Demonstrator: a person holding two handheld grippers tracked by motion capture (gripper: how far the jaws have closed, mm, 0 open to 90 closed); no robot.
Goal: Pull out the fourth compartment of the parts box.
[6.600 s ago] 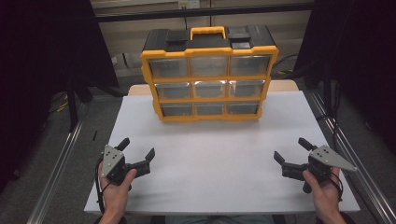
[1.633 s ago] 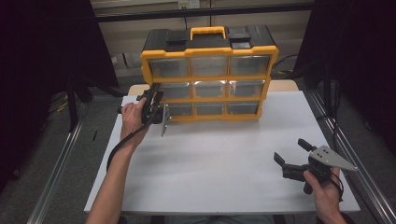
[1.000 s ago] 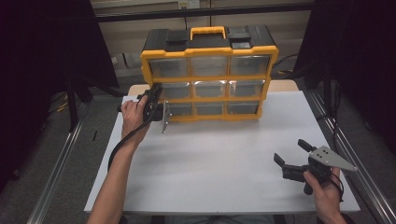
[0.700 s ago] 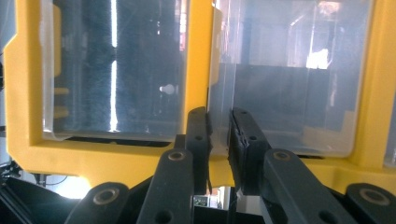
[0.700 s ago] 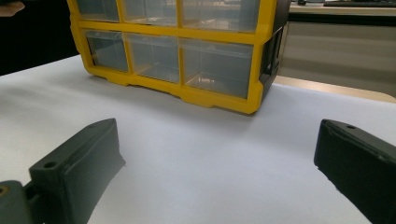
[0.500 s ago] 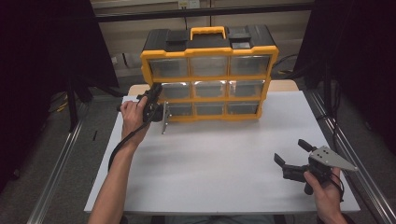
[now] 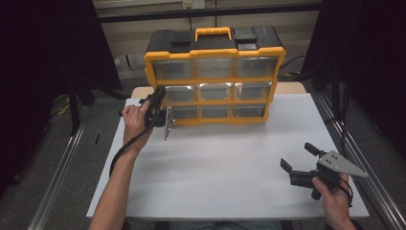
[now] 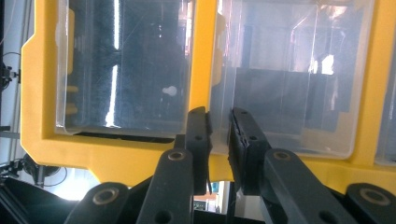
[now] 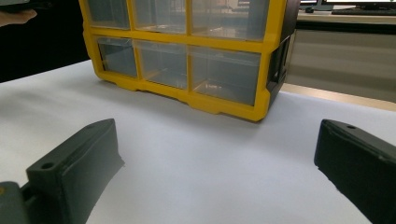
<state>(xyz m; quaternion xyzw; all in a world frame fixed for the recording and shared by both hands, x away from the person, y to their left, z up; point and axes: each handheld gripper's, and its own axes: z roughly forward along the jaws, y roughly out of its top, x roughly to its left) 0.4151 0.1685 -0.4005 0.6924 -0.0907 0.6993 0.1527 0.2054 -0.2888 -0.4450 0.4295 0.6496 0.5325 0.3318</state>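
Observation:
A yellow and black drawer organizer point(image 7: 215, 72) with clear drawers stands at the back of the white table point(image 7: 215, 163). My left gripper point(image 7: 158, 102), turned on its side, is pressed against the organizer's left column, by the middle-left drawer point(image 7: 180, 93). In the left gripper view the jaws of that gripper point(image 8: 219, 140) are nearly together, with a thin clear drawer lip pinched between them over the yellow frame point(image 8: 42, 93). My right gripper point(image 7: 297, 156) rests open low over the table's front right; its jaws point(image 9: 217, 140) stand wide apart with nothing between them, facing the organizer point(image 9: 187, 42).
Metal rails run along both sides of the table, with dark curtains beyond them. A black cable trails from the left gripper along the forearm. A strip of bare wood shows behind the white surface at the organizer's sides.
Since 6.6 s ago the left gripper went from the table's front left, open, to the organizer's left drawers and shut. In the last second nothing has visibly moved. The right gripper stayed put.

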